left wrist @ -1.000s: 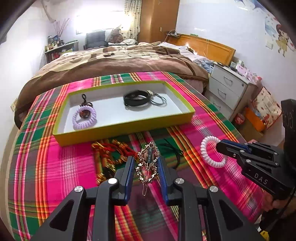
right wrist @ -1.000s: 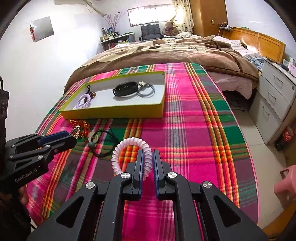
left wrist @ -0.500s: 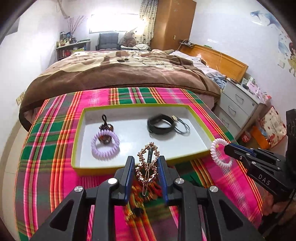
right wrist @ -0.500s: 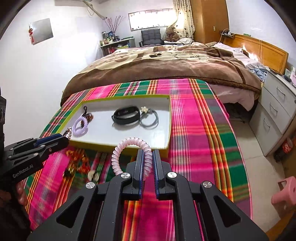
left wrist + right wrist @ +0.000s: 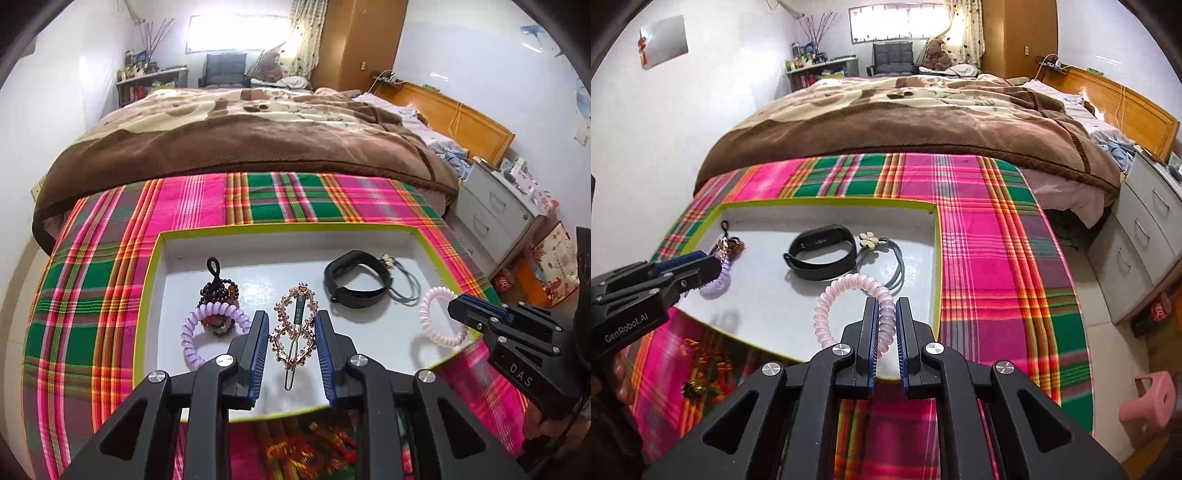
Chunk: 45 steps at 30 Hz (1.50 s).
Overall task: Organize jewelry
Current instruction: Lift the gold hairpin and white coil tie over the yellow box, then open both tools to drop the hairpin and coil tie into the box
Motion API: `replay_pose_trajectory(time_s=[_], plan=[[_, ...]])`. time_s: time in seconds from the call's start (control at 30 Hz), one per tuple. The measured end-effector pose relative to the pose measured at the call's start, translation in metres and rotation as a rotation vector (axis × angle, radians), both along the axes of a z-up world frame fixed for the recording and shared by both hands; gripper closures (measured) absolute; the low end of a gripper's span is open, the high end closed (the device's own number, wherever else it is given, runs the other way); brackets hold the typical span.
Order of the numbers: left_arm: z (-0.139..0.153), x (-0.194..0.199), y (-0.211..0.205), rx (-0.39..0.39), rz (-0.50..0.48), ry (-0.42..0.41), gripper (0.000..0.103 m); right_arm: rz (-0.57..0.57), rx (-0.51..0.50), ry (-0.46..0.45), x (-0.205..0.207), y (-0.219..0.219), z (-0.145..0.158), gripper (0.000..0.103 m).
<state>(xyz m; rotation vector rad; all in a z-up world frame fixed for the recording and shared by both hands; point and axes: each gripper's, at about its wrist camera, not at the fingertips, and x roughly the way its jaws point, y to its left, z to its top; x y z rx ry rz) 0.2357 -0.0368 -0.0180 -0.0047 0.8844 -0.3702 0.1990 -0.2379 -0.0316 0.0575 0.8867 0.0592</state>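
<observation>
My left gripper [image 5: 291,322] is shut on a gold ornate hair clip [image 5: 294,328] and holds it above the yellow-rimmed white tray [image 5: 258,230], near its front edge. My right gripper [image 5: 885,306] is shut on a pale pink spiral hair tie [image 5: 846,301], held above the tray's [image 5: 936,258] front right part; the tie also shows in the left wrist view [image 5: 437,314]. In the tray lie a purple spiral hair tie [image 5: 210,328], a dark bead bracelet [image 5: 218,288], a black wristband [image 5: 356,284] and a grey flower hair tie [image 5: 882,251].
The tray stands on a pink and green plaid cloth [image 5: 990,258]. Red and gold jewelry [image 5: 310,448] lies on the cloth in front of the tray. A bed with a brown blanket [image 5: 240,140] is behind. Drawers [image 5: 1145,236] and a pink stool [image 5: 1148,400] are at the right.
Both grippers have moved forward from above the cloth to over the tray, each still holding its item. The loose jewelry on the cloth now lies behind and below them.
</observation>
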Motion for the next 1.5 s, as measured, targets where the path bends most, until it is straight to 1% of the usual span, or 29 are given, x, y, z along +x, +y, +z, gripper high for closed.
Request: replay_pose_trajectory(time_s=[0.07,0.27,0.37,0.47,0.57,0.77,1.17,1.27,1.4,1.47,1.5], plan=[[-0.004,0.005,0.000,-0.004,0.004,0.007,0.077,0.002,-0.013,0.010,0.003,0.000,-0.004,0.094],[-0.015,0.014,-0.006,0.047,0.007,0.012,0.077,0.015,-0.037,0.032,0.008,0.000,-0.014,0.094],[-0.019,0.016,-0.007,0.039,0.007,0.026,0.077,0.013,-0.046,0.037,0.008,0.000,-0.017,0.094],[-0.022,0.017,-0.010,0.057,0.007,0.022,0.077,0.026,-0.061,0.036,0.009,0.001,-0.016,0.094],[-0.025,0.019,-0.010,0.046,0.009,0.037,0.077,0.026,-0.075,0.033,0.010,0.003,-0.017,0.094],[-0.032,0.021,-0.013,0.064,0.010,0.059,0.077,0.029,-0.095,0.028,0.011,0.007,-0.017,0.094],[-0.034,0.020,-0.012,0.061,0.014,0.062,0.077,0.028,-0.116,0.028,0.011,0.009,-0.017,0.093],[-0.034,0.019,-0.013,0.061,0.011,0.059,0.077,0.035,-0.104,0.028,0.011,0.009,-0.018,0.088],[-0.032,0.018,-0.011,0.050,0.016,0.060,0.077,0.036,-0.102,0.029,0.011,0.009,-0.017,0.086],[-0.030,0.016,-0.010,0.046,0.012,0.051,0.077,0.042,-0.091,0.029,0.009,0.010,-0.016,0.082],[-0.028,0.015,-0.009,0.041,0.008,0.045,0.076,0.049,-0.081,0.027,0.008,0.010,-0.015,0.078]])
